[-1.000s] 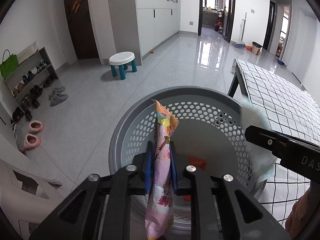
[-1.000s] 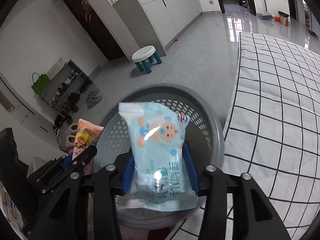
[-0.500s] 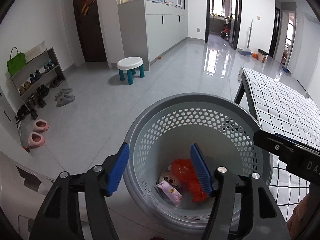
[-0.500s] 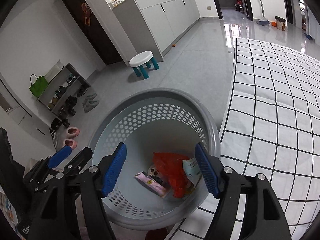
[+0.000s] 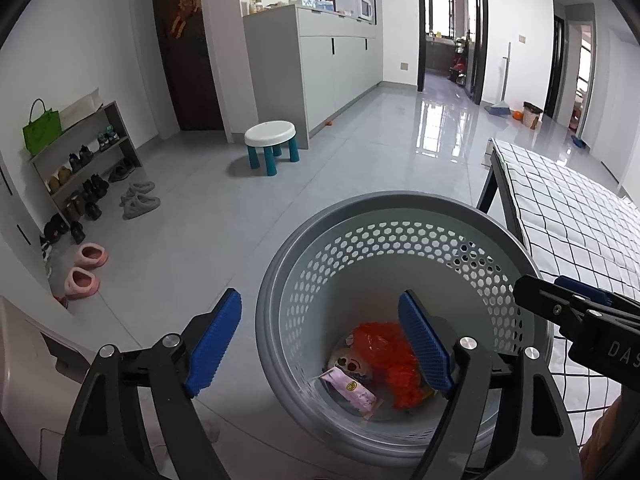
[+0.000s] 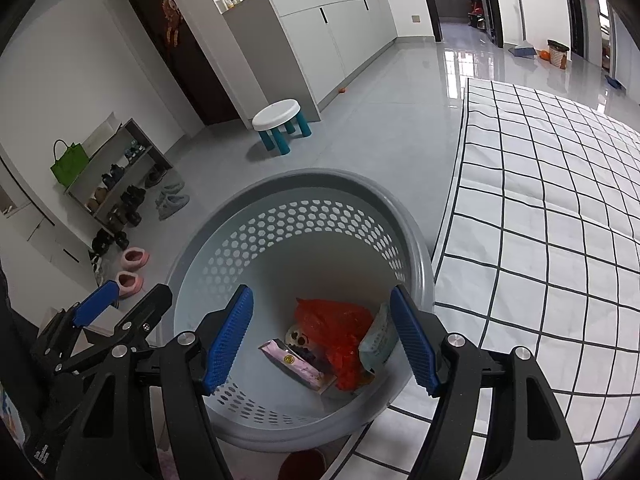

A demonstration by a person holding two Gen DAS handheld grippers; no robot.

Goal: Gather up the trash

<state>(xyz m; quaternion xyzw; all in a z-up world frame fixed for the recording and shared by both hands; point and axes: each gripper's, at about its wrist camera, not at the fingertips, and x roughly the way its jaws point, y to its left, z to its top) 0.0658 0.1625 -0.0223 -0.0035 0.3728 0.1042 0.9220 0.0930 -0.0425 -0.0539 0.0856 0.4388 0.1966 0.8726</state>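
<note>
Item: left gripper (image 5: pixel 320 344), nearest the lens, tilted down over the basket (image 5: pixel 360 210); jaws have just been opening, nothing between the blue pads, the pink snack wrapper (image 5: pixel 352 390) it gripped a second ago now lying on the basket floor. Item: right gripper (image 6: pixel 322 340), alongside and likewise angled down; jaws spread and empty, its pale blue wipes pack (image 6: pixel 378 338) dropped against the basket's right inner wall. Item: basket contents, wrapper and pack either side of a crumpled red bag (image 6: pixel 336 338), a small round printed piece between. Judgement: both pieces delivered; this drop is complete, hands free for further trash. Beyond: checked quilt (image 6: pixel 540 220) touching the basket's right rim, stool (image 5: pixel 272 142) and shoe rack (image 5: pixel 84 164) well apart.
</note>
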